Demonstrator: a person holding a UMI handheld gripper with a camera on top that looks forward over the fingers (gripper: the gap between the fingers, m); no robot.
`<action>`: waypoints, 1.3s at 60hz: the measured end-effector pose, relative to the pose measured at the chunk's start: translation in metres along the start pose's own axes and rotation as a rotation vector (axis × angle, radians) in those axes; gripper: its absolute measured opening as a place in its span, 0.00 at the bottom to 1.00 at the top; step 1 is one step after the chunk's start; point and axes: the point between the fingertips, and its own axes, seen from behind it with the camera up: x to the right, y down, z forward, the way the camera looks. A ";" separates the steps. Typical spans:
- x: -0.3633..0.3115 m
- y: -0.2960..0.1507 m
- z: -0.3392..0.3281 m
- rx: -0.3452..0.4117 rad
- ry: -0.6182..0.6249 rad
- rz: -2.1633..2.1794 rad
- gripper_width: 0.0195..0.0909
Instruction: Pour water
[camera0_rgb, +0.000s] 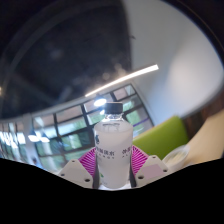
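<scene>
Bottle (113, 150) stands upright, clamped between hand-held gripper (113, 166) pads, ceiling lights (122, 81) well beyond.

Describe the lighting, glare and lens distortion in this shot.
Gripper view: strong fisheye bends the ceiling light strip and window frames into arcs; lamps glare white; the clear plastic water bottle with dark cap, between the gripper fingers, stays sharp.

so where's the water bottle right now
In the gripper view the water bottle stands upright between the two fingers of the gripper, its dark cap towards the ceiling lights, with a green surface beyond it to the right.
</scene>
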 end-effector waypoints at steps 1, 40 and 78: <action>0.011 -0.006 -0.003 0.008 0.013 -0.062 0.31; 0.270 0.194 -0.022 -0.476 0.194 -0.429 0.38; 0.249 0.158 -0.067 -0.463 0.234 -0.316 0.88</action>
